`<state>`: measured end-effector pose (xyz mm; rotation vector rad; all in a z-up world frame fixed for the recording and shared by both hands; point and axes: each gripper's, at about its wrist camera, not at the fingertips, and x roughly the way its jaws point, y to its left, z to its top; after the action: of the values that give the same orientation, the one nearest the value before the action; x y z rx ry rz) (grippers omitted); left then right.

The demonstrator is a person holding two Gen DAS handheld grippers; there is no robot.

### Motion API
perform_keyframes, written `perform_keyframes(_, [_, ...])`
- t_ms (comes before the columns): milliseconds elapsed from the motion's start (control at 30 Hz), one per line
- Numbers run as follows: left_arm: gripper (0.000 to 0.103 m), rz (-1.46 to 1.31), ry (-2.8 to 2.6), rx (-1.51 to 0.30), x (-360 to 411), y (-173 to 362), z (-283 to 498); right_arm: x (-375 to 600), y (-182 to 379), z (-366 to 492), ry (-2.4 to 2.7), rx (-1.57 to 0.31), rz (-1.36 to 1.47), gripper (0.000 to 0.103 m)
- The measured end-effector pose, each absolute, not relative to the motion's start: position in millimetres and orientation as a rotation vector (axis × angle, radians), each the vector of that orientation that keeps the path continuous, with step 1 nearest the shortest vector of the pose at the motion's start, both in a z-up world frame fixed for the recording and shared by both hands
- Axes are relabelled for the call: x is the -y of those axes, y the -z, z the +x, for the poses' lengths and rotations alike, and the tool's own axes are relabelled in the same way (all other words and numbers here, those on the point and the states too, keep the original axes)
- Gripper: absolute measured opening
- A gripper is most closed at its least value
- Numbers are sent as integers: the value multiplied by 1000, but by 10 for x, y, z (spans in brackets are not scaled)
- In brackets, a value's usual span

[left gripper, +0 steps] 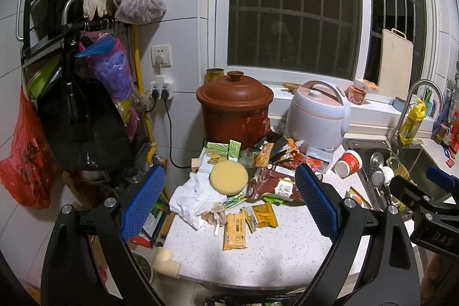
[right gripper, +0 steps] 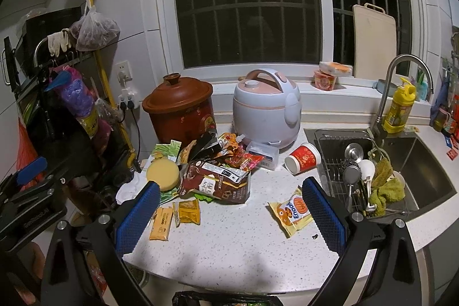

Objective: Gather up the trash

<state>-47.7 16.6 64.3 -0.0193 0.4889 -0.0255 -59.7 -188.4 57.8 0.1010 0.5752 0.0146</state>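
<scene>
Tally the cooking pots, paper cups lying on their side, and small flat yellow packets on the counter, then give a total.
Cooking pots: 2, the brown clay pot and the white rice cooker
Tipped paper cups: 1, the red cup
Yellow packets: 2
Total: 5

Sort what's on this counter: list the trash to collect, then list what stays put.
Trash to collect:
yellow sachets
brown pouch
Enaak wrapper
tipped red paper cup
crumpled white bag

Stays put:
clay pot
rice cooker
cutting board
yellow bottle

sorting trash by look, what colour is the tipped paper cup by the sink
The paper cup is red with a white inside, best in the right wrist view.
</scene>
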Motion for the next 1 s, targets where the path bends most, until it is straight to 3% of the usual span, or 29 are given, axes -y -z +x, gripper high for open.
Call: perform_keyframes(1000, [90,-10,41,-518,-84,-567,-460,1933,-516,-616,-9,-599,104,98])
